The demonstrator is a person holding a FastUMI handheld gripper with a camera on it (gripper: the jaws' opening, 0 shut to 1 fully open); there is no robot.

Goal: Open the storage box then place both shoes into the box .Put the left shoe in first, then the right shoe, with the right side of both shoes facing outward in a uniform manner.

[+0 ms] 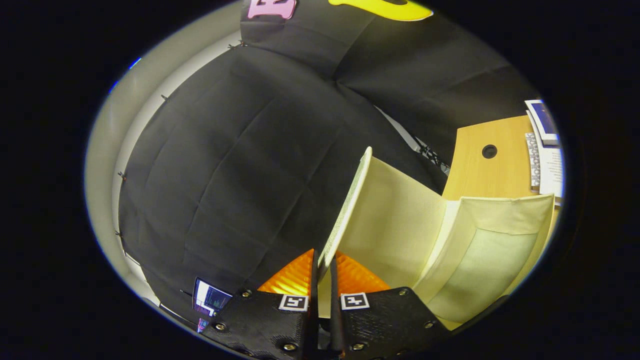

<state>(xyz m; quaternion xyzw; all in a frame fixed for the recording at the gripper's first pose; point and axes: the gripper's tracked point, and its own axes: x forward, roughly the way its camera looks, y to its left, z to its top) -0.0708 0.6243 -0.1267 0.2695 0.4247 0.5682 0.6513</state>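
A cream fabric storage box (480, 260) stands open just ahead and to the right of my fingers, its inside bare as far as I can see. Its lid (390, 220) is swung up and stands nearly on edge. My gripper (322, 265) is shut on the lid's near edge, both fingers pressing on the thin rim between them. The lid's textured outer face shows as a narrow strip running up from the fingertips. The view is tilted. No shoes are in sight.
A wooden table top (492, 175) with a round cable hole lies beyond the box. Papers and a small device (545, 145) sit at its far right. The black booth cloth (240, 165) spreads behind the lid. A lit screen (210, 297) shows low beside the left finger.
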